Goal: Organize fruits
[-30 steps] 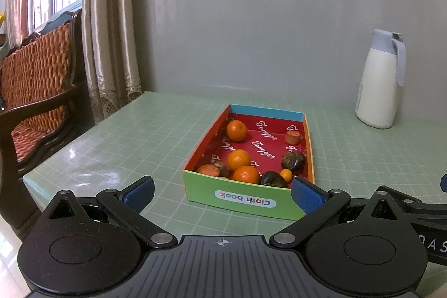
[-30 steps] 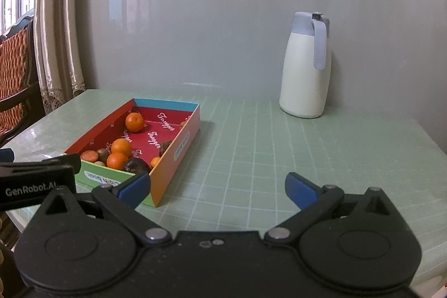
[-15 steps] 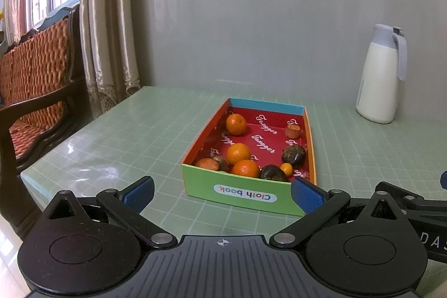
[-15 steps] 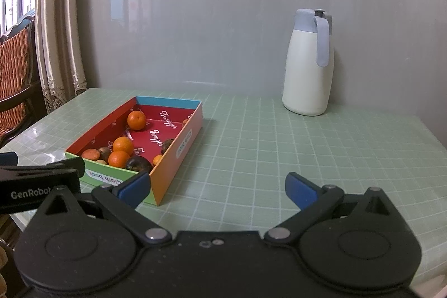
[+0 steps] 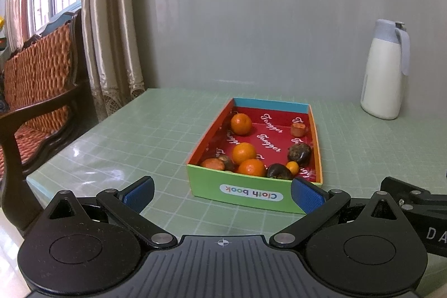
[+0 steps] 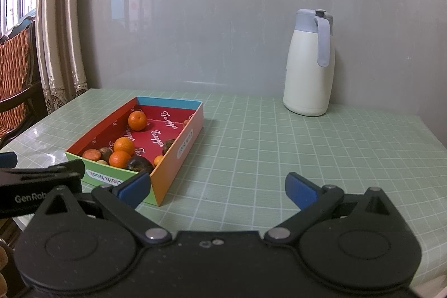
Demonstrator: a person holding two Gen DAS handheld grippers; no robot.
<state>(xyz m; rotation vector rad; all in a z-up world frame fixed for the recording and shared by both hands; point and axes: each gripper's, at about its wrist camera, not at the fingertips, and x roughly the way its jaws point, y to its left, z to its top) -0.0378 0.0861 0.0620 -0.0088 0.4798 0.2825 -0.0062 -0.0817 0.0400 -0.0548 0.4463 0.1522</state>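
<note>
The box [image 5: 255, 187] sits on the table [image 5: 139, 147] and holds the fruits [image 5: 243, 152] (most crowd its near end). Right of the box and behind it, the jug [image 5: 384, 74] stands by the wall. Left of the box, off the table, is a chair [image 5: 36, 91].

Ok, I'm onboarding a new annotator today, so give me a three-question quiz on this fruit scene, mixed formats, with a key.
1. True or false: the left gripper is shut on an orange.
2. Multiple choice: where does the white thermos jug stand? A) inside the box B) on the table near the wall C) on the chair
3. Fill in: the words printed on the green end of the cardboard box are "Cloth ____".

Key: 1 false, both it and the right gripper are open and hold nothing; 2 B; 3 book.
</note>
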